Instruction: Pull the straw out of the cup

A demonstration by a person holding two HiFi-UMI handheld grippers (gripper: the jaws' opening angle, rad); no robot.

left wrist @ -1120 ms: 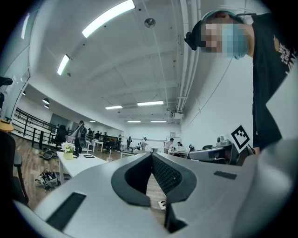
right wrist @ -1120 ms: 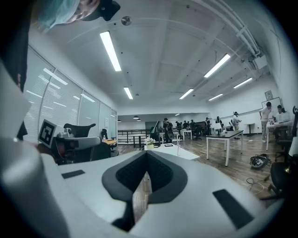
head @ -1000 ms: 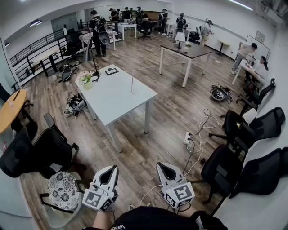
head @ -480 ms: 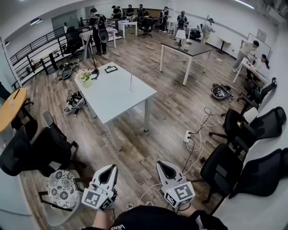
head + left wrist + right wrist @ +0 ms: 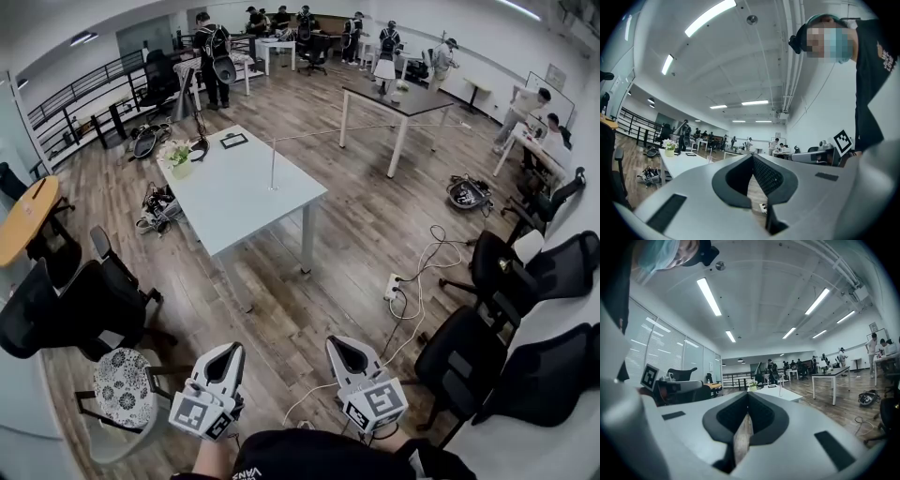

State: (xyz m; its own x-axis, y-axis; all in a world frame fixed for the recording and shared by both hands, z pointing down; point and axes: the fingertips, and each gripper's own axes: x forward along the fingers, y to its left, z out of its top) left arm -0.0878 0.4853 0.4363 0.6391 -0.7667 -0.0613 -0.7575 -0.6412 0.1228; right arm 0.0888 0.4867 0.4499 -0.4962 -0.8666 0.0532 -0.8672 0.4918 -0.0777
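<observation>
A clear cup [image 5: 273, 187] with a tall thin straw [image 5: 273, 161] stands near the right edge of the white table [image 5: 234, 202] in the middle of the room. Both grippers are held low, far short of the table, pointing level toward it. My left gripper [image 5: 237, 348] is shut with nothing in it; in its own view the cup [image 5: 709, 159] shows small, left of the jaws [image 5: 752, 155]. My right gripper [image 5: 335, 343] is shut and empty too; its view has the cup and straw [image 5: 780, 390] just right of the tips [image 5: 748, 393].
A flower pot [image 5: 178, 157] and a dark tablet [image 5: 233, 141] sit at the table's far end. Black office chairs [image 5: 84, 309] and a patterned stool [image 5: 127, 386] stand on the left, more chairs [image 5: 469, 347] on the right. A power strip with cables [image 5: 394, 286] lies on the floor. People stand far back.
The whole view has drifted forward a little, so the table sits slightly nearer. Both grippers keep their place in the picture and stay shut.
</observation>
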